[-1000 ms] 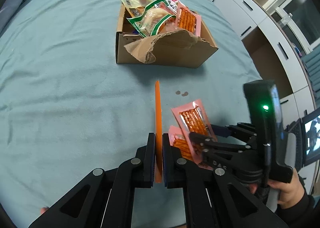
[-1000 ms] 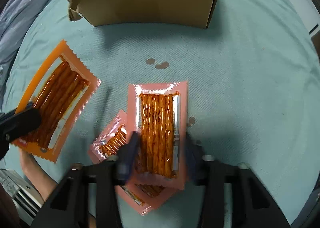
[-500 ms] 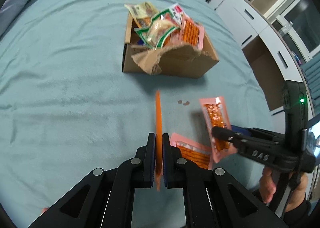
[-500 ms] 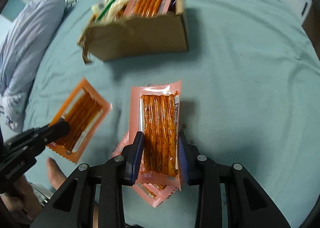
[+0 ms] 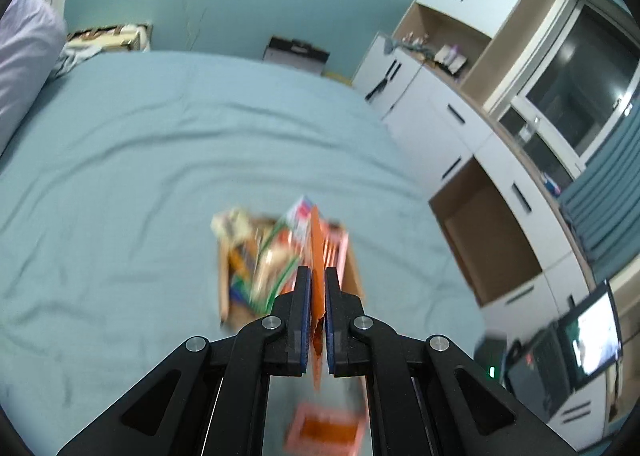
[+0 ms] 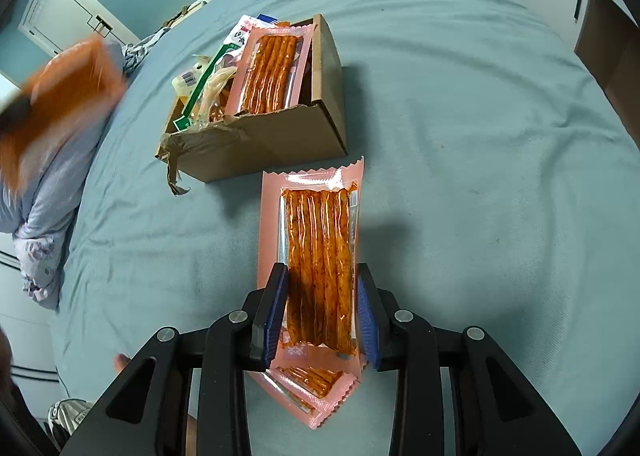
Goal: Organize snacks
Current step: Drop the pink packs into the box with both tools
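Observation:
My left gripper (image 5: 316,298) is shut on an orange snack packet (image 5: 316,256), seen edge-on, held high above the cardboard box (image 5: 352,276) that holds several snack packets. In the right wrist view this orange packet (image 6: 64,96) is a blur at the far left. My right gripper (image 6: 322,310) is shut on a pink packet of spicy sticks (image 6: 318,252) and holds it above the bed, just in front of the box (image 6: 280,140). Another pink packet (image 6: 316,384) lies on the bed under it, and also shows blurred in the left wrist view (image 5: 326,426).
The teal bed sheet (image 6: 460,136) spreads around the box. A pillow and bedding (image 6: 44,196) lie at the left. White cabinets (image 5: 460,116) and a monitor (image 5: 588,340) stand to the right of the bed.
My left gripper has risen sharply with the orange packet and moved over the box. My right gripper has lifted the pink packet higher and toward the box.

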The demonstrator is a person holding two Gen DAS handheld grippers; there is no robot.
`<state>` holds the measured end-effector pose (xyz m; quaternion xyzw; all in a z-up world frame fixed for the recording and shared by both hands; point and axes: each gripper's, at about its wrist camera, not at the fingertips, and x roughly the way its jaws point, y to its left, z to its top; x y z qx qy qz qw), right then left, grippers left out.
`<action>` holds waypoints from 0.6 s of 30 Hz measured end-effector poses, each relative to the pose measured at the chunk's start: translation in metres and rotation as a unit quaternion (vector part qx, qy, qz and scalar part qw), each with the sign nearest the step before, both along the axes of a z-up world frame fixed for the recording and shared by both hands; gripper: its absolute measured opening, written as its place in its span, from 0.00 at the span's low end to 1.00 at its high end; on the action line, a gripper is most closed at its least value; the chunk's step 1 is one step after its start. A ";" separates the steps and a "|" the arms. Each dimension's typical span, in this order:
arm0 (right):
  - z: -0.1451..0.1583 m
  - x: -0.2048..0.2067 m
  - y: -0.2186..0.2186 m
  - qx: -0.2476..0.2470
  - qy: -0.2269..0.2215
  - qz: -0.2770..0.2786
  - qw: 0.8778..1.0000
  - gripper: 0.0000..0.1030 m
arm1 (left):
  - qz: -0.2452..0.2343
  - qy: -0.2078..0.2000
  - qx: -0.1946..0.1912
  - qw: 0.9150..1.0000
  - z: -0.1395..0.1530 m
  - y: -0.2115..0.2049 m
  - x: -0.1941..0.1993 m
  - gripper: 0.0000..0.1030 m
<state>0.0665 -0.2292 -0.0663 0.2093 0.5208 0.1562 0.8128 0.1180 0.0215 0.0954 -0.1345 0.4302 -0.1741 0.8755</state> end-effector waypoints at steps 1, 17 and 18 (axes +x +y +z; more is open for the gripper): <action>0.000 0.000 0.000 0.000 -0.001 0.000 1.000 0.30 | 0.000 -0.003 0.005 1.000 -0.002 -0.004 0.009 0.05; 0.005 0.003 -0.009 0.007 -0.017 -0.021 1.000 0.30 | 0.004 0.082 0.200 0.976 -0.076 -0.005 -0.025 0.81; 0.006 0.002 -0.009 0.006 -0.019 -0.022 1.000 0.30 | -0.002 0.077 0.202 0.976 -0.076 -0.004 -0.033 0.84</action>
